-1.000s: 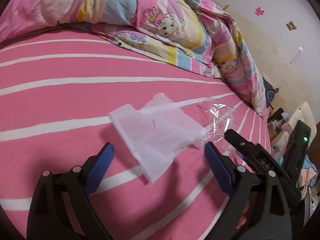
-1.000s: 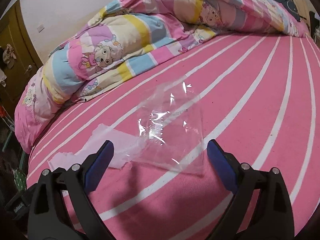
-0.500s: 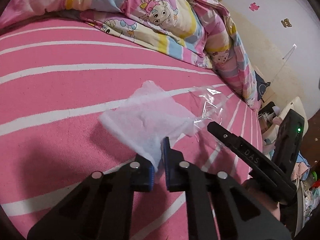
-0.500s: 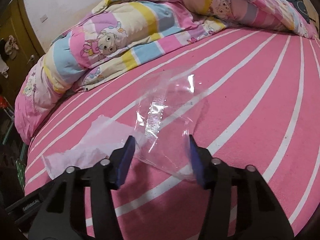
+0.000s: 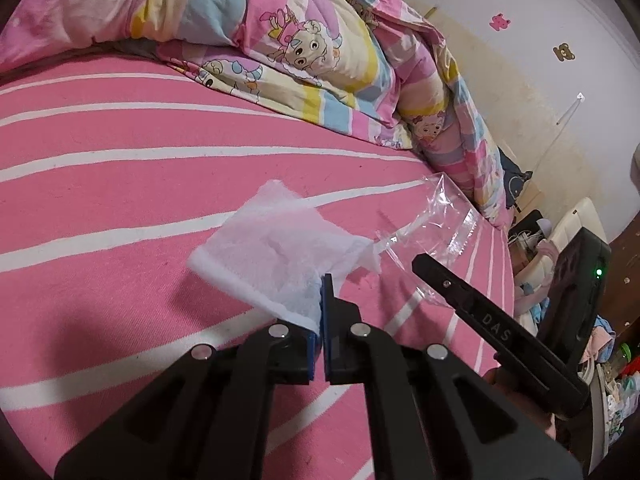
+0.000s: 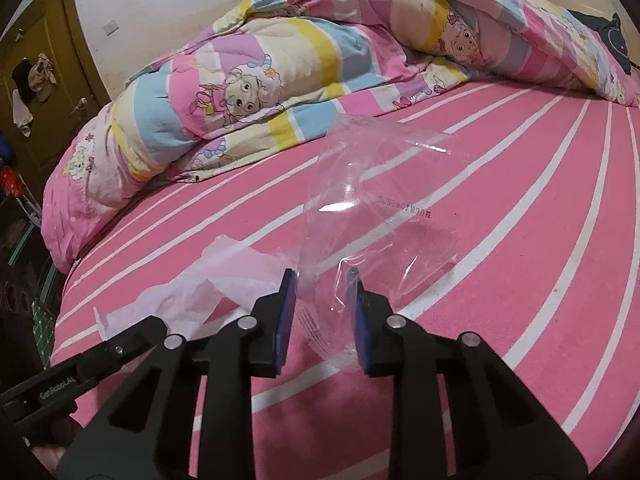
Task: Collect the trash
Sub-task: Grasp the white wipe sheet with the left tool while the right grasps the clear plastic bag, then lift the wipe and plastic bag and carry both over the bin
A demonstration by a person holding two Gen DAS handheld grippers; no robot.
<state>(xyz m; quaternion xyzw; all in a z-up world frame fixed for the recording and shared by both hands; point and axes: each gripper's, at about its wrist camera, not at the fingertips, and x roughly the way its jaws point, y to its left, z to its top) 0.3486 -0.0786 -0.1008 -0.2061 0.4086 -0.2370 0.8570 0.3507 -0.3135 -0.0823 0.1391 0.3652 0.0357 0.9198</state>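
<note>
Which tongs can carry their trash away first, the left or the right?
Probably the left tongs: they are already pinched shut on the white tissue. The right tongs straddle the clear plastic bag but gape around it.

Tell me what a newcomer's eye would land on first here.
First, the pink striped bed filling both views, with a cartoon quilt heaped along its far edge. Then the trash: the left gripper is shut on a white tissue, and the right gripper has closed partly around a clear plastic bag beside it.
</note>
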